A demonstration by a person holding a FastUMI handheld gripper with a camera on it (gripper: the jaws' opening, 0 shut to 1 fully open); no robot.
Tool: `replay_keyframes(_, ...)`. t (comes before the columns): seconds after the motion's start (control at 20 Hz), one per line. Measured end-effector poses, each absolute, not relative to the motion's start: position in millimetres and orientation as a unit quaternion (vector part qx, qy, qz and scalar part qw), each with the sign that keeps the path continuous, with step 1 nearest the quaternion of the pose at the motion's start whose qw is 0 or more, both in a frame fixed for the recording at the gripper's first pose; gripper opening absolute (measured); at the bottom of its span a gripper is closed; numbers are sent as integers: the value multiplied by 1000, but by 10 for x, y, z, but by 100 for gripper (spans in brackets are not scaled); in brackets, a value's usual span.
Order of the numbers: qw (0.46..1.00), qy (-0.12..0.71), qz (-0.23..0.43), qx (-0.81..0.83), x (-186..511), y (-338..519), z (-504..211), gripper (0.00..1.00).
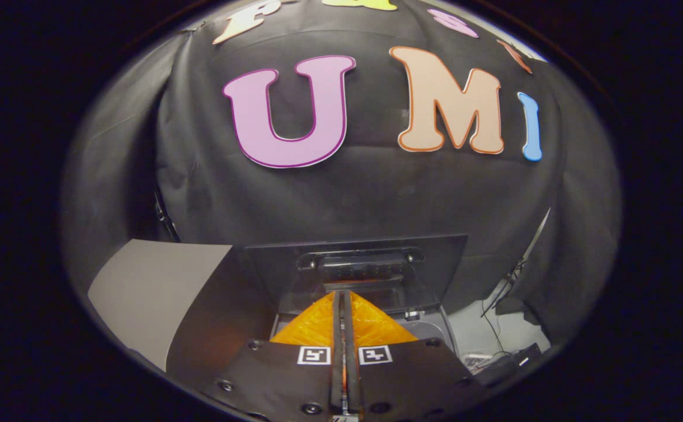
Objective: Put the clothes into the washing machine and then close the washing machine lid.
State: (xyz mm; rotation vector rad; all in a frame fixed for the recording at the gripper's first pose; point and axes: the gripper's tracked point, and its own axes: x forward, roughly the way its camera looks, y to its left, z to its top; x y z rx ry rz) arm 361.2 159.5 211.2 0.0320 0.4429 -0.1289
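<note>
Here the gripper [342, 305] sits with its two fingers pressed together, nothing visibly held between them. Just beyond the tips stands the washing machine lid [356, 269], raised upright like a dark panel with a handle bar across it. Below it, the pale top of the washing machine [429, 329] shows to the right of the fingers. No clothes can be made out; whether they lie in the drum cannot be told, since the fingers cover the opening. To the left, a grey board [148, 287] leans near the booth wall.

The step in hand looks like closing the lid. To do it well, reach past the lid's top edge, draw it forward and down slowly, and keep the fingertips clear of the hinge.
</note>
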Motion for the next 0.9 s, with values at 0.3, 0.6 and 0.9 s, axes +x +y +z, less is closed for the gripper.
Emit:
replay_keyframes(0.3, 977, 204, -60, 18, 3808, 1639, 2150, 34)
replay_keyframes(0.6, 983, 169, -60, 28, 4208, 1657, 2262, 98)
replay_keyframes(0.9, 984, 162, -76, 18, 4848, 1500, 2104, 99)
